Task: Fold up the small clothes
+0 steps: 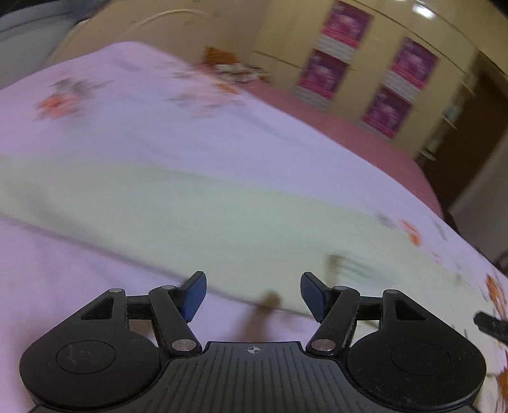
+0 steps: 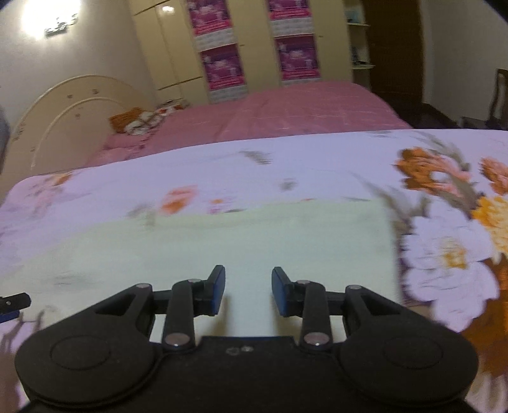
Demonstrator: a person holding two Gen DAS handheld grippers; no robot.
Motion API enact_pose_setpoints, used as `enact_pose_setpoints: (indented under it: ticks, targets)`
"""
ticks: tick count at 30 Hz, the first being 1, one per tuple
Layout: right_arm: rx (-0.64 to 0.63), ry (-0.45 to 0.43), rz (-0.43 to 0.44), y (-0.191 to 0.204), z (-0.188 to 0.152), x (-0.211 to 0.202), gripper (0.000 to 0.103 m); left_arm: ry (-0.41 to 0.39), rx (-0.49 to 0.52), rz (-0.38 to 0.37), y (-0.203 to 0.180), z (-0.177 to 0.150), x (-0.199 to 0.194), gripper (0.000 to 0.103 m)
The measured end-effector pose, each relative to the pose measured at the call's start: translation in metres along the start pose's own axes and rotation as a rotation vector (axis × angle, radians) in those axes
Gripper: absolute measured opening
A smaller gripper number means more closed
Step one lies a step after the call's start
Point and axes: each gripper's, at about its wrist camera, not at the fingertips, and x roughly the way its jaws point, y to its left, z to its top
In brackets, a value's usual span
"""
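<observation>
A pale yellow-green cloth (image 2: 222, 241) lies spread flat on the floral sheet (image 2: 317, 165)

— How was the light?
— Warm and dim; a lamp (image 2: 47, 16) glared white at the right wrist view's top left corner, and a glossy wardrobe (image 1: 422, 11) caught a highlight.
— Sharpness?
— Motion blur smeared the floral sheet (image 2: 444, 247). Fisheye bent the edges, corners went black. Soft shadows lay under the gripper fingers (image 2: 219, 292).

Left gripper (image 1: 253, 295): jaws spread wide, nothing between the blue pads (image 1: 193, 297). Right gripper (image 2: 248, 290): jaws apart, narrower gap, also empty. Both views motion-blurred.
</observation>
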Motion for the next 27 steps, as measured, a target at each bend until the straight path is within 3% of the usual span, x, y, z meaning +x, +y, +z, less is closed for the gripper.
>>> enact_pose_setpoints:
  ticks: [11, 16, 23, 24, 26, 27]
  targets:
    - [-0.092, 0.051, 0.121, 0.093, -0.017, 0.012, 0.034, -0.027, -0.235, 0.084, 0.124, 0.011, -0.015, 0.066]
    - [-0.111, 0.067, 0.14, 0.118, -0.02, 0.021, 0.035, -0.052, -0.325, 0.031, 0.163, 0.022, -0.005, 0.065]
    - [-0.121, 0.082, 0.145, 0.143, -0.023, 0.037, 0.036, -0.111, -0.438, -0.06, 0.187, 0.03, 0.015, 0.064]
    - [-0.121, 0.083, 0.145, 0.144, -0.023, 0.039, 0.036, -0.125, -0.449, -0.066, 0.188, 0.031, 0.018, 0.061]
    - [-0.12, 0.085, 0.146, 0.147, -0.023, 0.042, 0.036, -0.138, -0.462, -0.055, 0.191, 0.033, 0.026, 0.039]
    - [-0.12, 0.085, 0.145, 0.148, -0.023, 0.044, 0.036, -0.145, -0.472, -0.059, 0.192, 0.031, 0.025, 0.035]
